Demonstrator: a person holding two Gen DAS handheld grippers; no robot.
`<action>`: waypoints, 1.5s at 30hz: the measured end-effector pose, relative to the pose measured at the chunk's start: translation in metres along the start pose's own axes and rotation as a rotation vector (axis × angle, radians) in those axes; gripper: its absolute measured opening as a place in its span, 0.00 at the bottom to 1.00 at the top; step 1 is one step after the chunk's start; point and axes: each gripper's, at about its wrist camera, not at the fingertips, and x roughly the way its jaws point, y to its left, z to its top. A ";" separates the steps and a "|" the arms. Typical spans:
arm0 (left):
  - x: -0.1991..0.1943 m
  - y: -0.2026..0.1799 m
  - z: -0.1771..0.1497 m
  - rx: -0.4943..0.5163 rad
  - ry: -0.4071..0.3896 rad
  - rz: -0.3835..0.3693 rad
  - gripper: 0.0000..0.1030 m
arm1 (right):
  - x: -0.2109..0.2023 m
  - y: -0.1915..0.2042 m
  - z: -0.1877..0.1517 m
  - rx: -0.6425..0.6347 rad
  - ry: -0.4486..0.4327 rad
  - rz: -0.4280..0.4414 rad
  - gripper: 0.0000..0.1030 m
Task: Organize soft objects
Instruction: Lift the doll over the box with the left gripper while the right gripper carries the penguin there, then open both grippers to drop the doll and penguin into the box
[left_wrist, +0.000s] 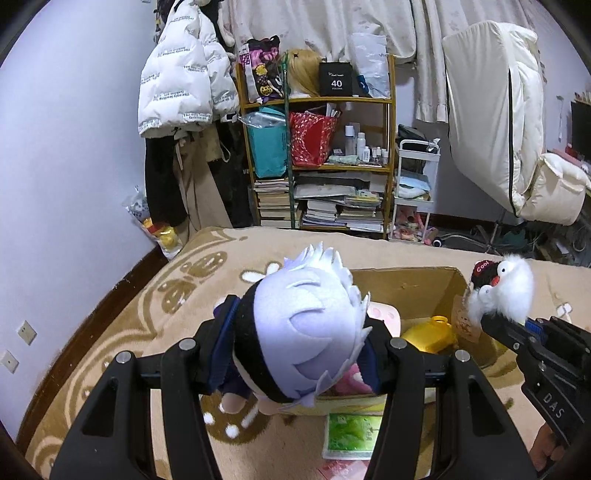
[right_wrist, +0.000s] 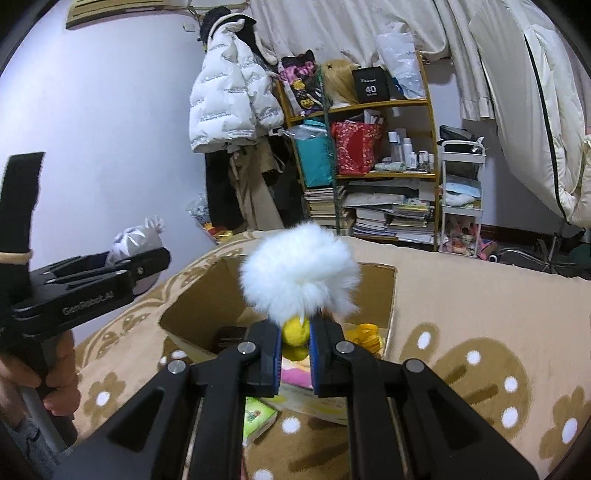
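My left gripper (left_wrist: 295, 350) is shut on a plush doll with pale lilac spiky hair (left_wrist: 306, 325) and a dark body, held above the near edge of an open cardboard box (left_wrist: 406, 284). My right gripper (right_wrist: 294, 350) is shut on a fluffy white toy (right_wrist: 299, 273) by its yellow part (right_wrist: 295, 330), above the same box (right_wrist: 199, 306). In the left wrist view that toy (left_wrist: 506, 291) shows a black "cool" cap, and the right gripper (left_wrist: 491, 321) comes in from the right. In the right wrist view the left gripper (right_wrist: 147, 262) is at the left with the doll's hair (right_wrist: 133, 240) showing behind it.
The box sits on a beige patterned blanket (left_wrist: 177, 295) and holds a yellow object (left_wrist: 432, 334) and a pink one (left_wrist: 384, 314). A green booklet (left_wrist: 351, 432) lies in front of the box. A cluttered shelf (left_wrist: 321, 158), hanging coats (left_wrist: 184, 74) and a white cart (left_wrist: 413, 192) stand behind.
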 end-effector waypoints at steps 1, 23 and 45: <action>0.002 -0.001 0.000 0.003 0.001 0.000 0.54 | 0.001 0.000 0.000 0.004 -0.003 0.002 0.12; 0.041 -0.006 -0.010 0.002 0.090 -0.054 0.54 | 0.031 -0.012 -0.005 0.035 0.069 -0.028 0.14; 0.049 -0.022 -0.022 0.075 0.149 -0.027 0.75 | 0.041 -0.016 -0.015 0.060 0.135 0.014 0.23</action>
